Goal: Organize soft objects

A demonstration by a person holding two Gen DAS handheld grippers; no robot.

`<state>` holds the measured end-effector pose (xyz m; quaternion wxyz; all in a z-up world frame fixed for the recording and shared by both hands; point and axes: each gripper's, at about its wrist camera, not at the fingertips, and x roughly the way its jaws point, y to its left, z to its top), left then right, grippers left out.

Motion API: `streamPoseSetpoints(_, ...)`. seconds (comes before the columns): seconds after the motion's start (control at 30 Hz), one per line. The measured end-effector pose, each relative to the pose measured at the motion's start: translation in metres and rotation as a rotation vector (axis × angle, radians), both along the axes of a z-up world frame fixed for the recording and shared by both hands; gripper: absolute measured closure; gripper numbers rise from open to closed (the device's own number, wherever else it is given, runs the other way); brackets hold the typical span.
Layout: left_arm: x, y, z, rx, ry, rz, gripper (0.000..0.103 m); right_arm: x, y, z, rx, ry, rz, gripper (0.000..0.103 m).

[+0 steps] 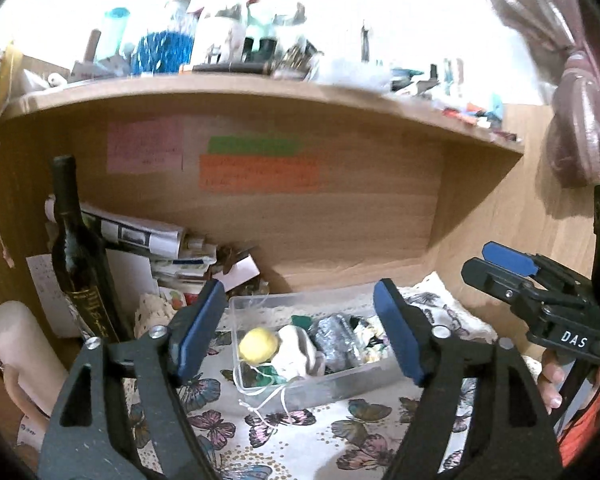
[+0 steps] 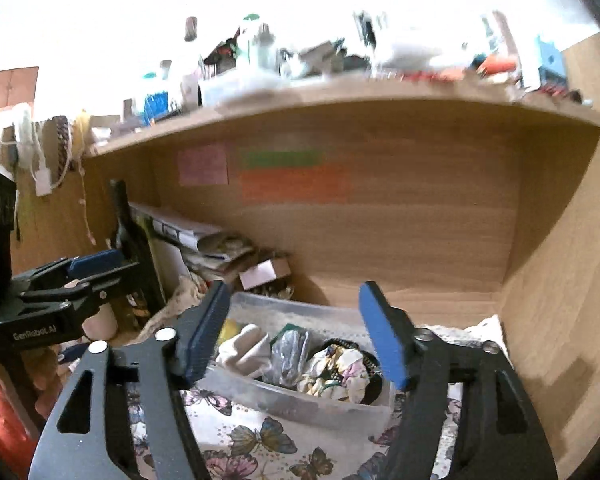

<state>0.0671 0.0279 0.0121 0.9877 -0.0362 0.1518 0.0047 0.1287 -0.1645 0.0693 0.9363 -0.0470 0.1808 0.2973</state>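
A clear plastic box [image 1: 340,384] stands on the butterfly-print cloth [image 1: 300,432] inside a wooden desk alcove. It holds a yellow ball [image 1: 259,345], a white soft item [image 1: 298,350], a grey glittery item [image 1: 336,340] and a floral fabric piece [image 1: 374,334]. My left gripper [image 1: 300,336] is open and empty, in front of and above the box. My right gripper [image 2: 296,340] is open and empty, also in front of the box [image 2: 300,400], whose floral fabric [image 2: 340,372] and grey item [image 2: 290,354] show between its fingers. Each gripper shows from the side in the other's view.
A dark wine bottle [image 1: 76,252] stands at the left beside stacked papers [image 1: 140,236] and a pale cylinder [image 1: 20,348]. A cluttered shelf [image 1: 260,92] hangs overhead. The alcove's right wall [image 2: 560,280] is close. White string [image 1: 268,400] trails from the box.
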Motion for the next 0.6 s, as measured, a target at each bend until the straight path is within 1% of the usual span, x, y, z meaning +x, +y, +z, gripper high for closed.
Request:
streamPoseSetpoints(0.03, -0.004, -0.001, 0.001, 0.001, -0.01, 0.001, 0.02, -0.003, -0.001, 0.001, 0.003, -0.006, -0.001, 0.032)
streamPoseSetpoints(0.07, -0.007, -0.002, 0.002, 0.001, -0.018, 0.002, 0.018, -0.007, -0.003, 0.002, 0.007, -0.01, -0.002, 0.029)
streamPoseSetpoints(0.1, -0.01, -0.003, 0.003, 0.0, -0.026, 0.001, 0.016, -0.009, -0.005, 0.002, 0.009, -0.013, -0.002, 0.024)
streamPoseSetpoints(0.17, -0.015, -0.005, 0.004, -0.003, -0.036, -0.002, 0.012, -0.014, -0.005, 0.002, 0.014, -0.02, -0.004, 0.019)
streamPoseSetpoints(0.2, -0.017, -0.006, 0.004, -0.005, -0.04, -0.002, 0.008, -0.016, -0.005, 0.001, 0.013, -0.02, -0.003, 0.019)
streamPoseSetpoints(0.27, -0.021, -0.007, 0.004, -0.008, -0.05, 0.007, 0.004, -0.019, -0.005, 0.001, 0.012, -0.023, -0.001, 0.019)
streamPoseSetpoints(0.33, -0.024, -0.008, 0.004, -0.009, -0.057, 0.019, 0.002, -0.021, -0.005, 0.001, 0.011, -0.028, -0.002, 0.014)
streamPoseSetpoints(0.4, -0.026, -0.008, 0.003, -0.012, -0.058, 0.023, 0.002, -0.024, -0.006, 0.001, 0.014, -0.039, -0.01, 0.005)
streamPoseSetpoints(0.6, -0.028, -0.007, 0.0, -0.018, -0.049, 0.024, 0.001, -0.03, -0.014, 0.002, 0.028, -0.051, -0.024, 0.001)
